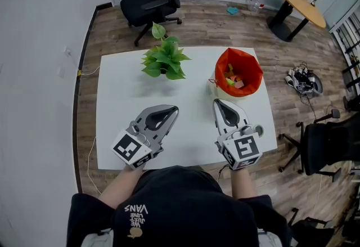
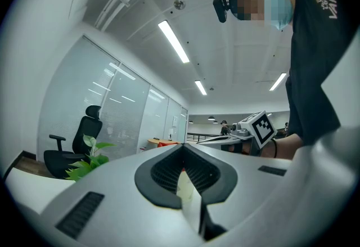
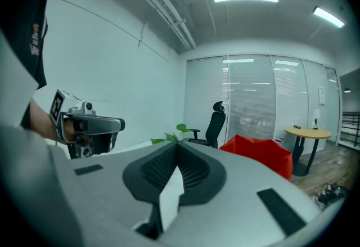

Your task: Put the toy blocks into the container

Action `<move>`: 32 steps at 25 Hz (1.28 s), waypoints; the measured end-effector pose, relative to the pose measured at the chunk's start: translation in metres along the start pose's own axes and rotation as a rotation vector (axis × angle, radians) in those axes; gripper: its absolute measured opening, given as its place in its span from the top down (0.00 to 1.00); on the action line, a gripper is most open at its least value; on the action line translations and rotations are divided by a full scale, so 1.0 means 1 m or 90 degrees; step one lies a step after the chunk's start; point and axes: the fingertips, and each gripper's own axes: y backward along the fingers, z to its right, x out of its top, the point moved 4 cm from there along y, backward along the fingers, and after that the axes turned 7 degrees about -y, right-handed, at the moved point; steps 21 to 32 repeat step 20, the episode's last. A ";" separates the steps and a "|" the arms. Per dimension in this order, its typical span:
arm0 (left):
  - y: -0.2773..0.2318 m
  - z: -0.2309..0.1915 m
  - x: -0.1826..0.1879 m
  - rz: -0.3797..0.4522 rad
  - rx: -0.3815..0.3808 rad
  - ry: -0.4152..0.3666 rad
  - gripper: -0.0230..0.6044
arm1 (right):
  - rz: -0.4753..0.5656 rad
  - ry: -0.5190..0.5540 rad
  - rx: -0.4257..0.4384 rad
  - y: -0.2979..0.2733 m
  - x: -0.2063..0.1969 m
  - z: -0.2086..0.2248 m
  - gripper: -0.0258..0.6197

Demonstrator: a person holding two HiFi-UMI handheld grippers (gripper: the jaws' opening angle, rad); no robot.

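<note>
Toy blocks (image 1: pixel 235 80) sit inside container (image 1: pixel 225 60), at 1 o'clock from right gripper (image 1: pixel 220 102), near its tip. Left gripper (image 1: pixel 173 109) is farther, with the container at its 2 o'clock. Both jaw pairs closed, empty. Container: soft crumpled red fabric, open top. Blocks: small, multicoloured, probably hard plastic. Table (image 1: pixel 118 128): smooth, white, no loose block visible.
</note>
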 end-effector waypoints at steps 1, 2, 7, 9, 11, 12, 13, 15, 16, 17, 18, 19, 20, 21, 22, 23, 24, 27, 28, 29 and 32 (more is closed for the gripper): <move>0.000 0.000 0.000 0.000 0.000 0.000 0.95 | -0.001 0.000 -0.001 0.000 0.000 0.000 0.93; 0.000 0.000 -0.001 -0.001 0.001 0.001 0.95 | -0.001 0.000 -0.002 0.000 -0.001 0.000 0.93; 0.000 -0.002 -0.001 0.001 0.006 0.005 0.95 | -0.001 0.003 -0.003 -0.001 -0.002 0.001 0.93; 0.000 -0.002 -0.001 0.001 0.004 0.004 0.95 | -0.003 0.008 -0.002 -0.001 -0.003 0.001 0.93; 0.001 -0.002 -0.001 0.000 0.006 0.006 0.95 | -0.004 0.012 -0.001 -0.002 -0.004 0.000 0.93; 0.000 -0.002 -0.001 0.000 0.006 0.007 0.95 | -0.005 0.012 -0.001 -0.002 -0.004 0.000 0.93; 0.000 -0.002 0.000 0.000 0.006 0.007 0.95 | -0.006 0.010 -0.003 -0.001 -0.004 0.000 0.93; 0.000 -0.001 0.000 0.000 0.005 0.006 0.95 | -0.009 0.007 -0.005 -0.001 -0.003 0.001 0.93; 0.000 -0.001 0.000 0.001 0.004 0.005 0.95 | -0.008 0.007 -0.005 0.000 -0.002 0.001 0.93; -0.001 -0.001 0.000 0.001 0.003 0.005 0.95 | -0.006 0.007 -0.005 0.000 -0.002 0.001 0.93; -0.001 -0.001 0.000 0.002 0.003 0.005 0.95 | -0.005 0.008 -0.004 0.000 -0.001 0.002 0.93; -0.001 -0.001 -0.001 0.002 0.003 0.005 0.95 | -0.004 0.008 -0.004 0.000 -0.001 0.002 0.93; -0.001 -0.001 -0.001 0.003 0.003 0.006 0.95 | -0.003 0.008 -0.004 0.000 -0.001 0.002 0.93; -0.001 -0.001 -0.001 0.003 0.003 0.006 0.95 | -0.003 0.008 -0.004 0.000 -0.001 0.002 0.93; -0.001 -0.001 -0.001 0.003 0.003 0.006 0.95 | -0.003 0.008 -0.004 0.000 -0.001 0.002 0.93; -0.001 -0.001 -0.001 0.003 0.003 0.006 0.95 | -0.003 0.008 -0.004 0.000 -0.001 0.002 0.93; -0.001 -0.001 -0.001 0.003 0.003 0.006 0.95 | -0.003 0.008 -0.004 0.000 -0.001 0.002 0.93; -0.001 -0.001 -0.001 0.003 0.003 0.006 0.95 | -0.003 0.008 -0.004 0.000 -0.001 0.002 0.93; -0.001 -0.001 -0.001 0.003 0.003 0.006 0.95 | -0.003 0.008 -0.004 0.000 -0.001 0.002 0.93; -0.001 -0.001 -0.001 0.003 0.003 0.006 0.95 | -0.003 0.008 -0.004 0.000 -0.001 0.002 0.93; -0.001 -0.001 -0.001 0.003 0.003 0.006 0.95 | -0.003 0.008 -0.004 0.000 -0.001 0.002 0.93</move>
